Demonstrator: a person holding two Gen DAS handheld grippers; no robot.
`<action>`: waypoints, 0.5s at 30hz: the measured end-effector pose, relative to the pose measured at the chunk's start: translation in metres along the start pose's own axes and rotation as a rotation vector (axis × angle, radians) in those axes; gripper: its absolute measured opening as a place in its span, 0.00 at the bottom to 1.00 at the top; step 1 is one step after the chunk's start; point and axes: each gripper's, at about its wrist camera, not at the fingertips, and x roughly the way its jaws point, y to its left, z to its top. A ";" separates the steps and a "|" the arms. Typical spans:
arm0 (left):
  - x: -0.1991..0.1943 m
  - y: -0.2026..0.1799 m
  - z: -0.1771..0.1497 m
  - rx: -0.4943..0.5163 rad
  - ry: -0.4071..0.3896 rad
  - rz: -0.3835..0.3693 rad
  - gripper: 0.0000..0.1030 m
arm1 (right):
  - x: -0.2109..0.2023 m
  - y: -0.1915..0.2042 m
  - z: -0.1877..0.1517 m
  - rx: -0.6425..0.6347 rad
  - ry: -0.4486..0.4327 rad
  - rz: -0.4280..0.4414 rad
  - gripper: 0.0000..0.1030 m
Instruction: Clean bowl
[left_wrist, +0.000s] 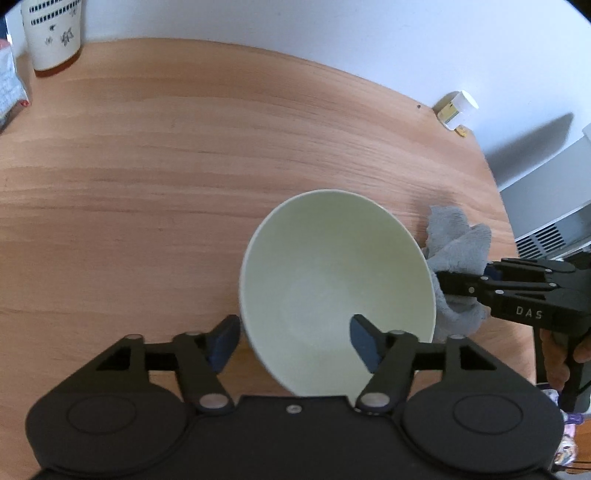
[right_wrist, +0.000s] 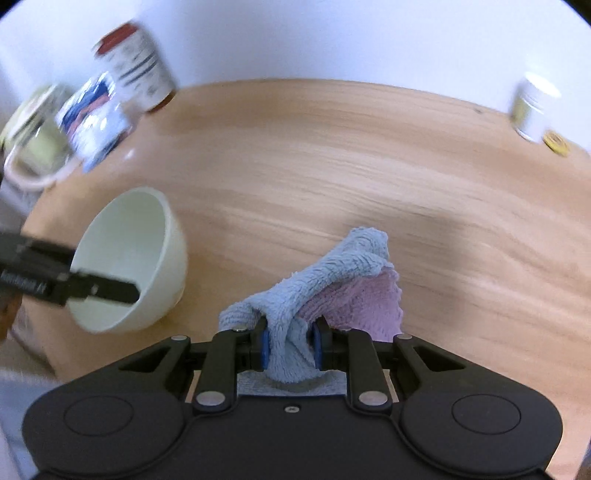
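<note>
Nearest, in the left wrist view: left gripper (left_wrist: 293, 332) with jaws wide apart, straddling the near wall of the pale green bowl (left_wrist: 332, 266), one blue pad outside the rim, the other inside, neither seen pressing on it. Bowl tipped, opening turned toward that gripper, its underside down on the wooden table (left_wrist: 184, 166).

Just right of the bowl: right gripper (left_wrist: 441, 282), held in a person's hand (left_wrist: 554, 354), clamped narrow on a fluffy cloth (left_wrist: 458, 240), with the cloth touching the bowl's right side. In the right wrist view, same grip up close: right gripper (right_wrist: 290, 343) pinching a bunched fold between the blue pads, cloth (right_wrist: 332, 269) light blue on one face and lilac on the other, free end draped onto the table beyond the fingers. Left of it there, the bowl (right_wrist: 125, 251) with one finger of the left gripper (right_wrist: 122, 291) reaching inside.

Far beyond the bowl to the left, against the white wall: a cream canister (left_wrist: 51, 33) with dark patterning and a reddish base, a printed packet (right_wrist: 96, 114) and a mug (right_wrist: 33, 147), both blurred. Far beyond the bowl to the right, at the table's back edge: a small white jar (left_wrist: 458, 109) with a yellow label.
</note>
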 end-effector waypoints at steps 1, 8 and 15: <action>-0.002 -0.002 -0.001 0.005 -0.006 0.015 0.72 | 0.000 -0.001 -0.003 0.024 -0.006 0.002 0.27; -0.013 -0.019 -0.006 0.017 -0.035 0.110 0.93 | 0.000 0.001 -0.020 0.063 -0.011 -0.002 0.65; -0.027 -0.040 -0.020 -0.011 -0.063 0.161 0.99 | -0.014 0.008 -0.038 0.045 0.013 -0.070 0.87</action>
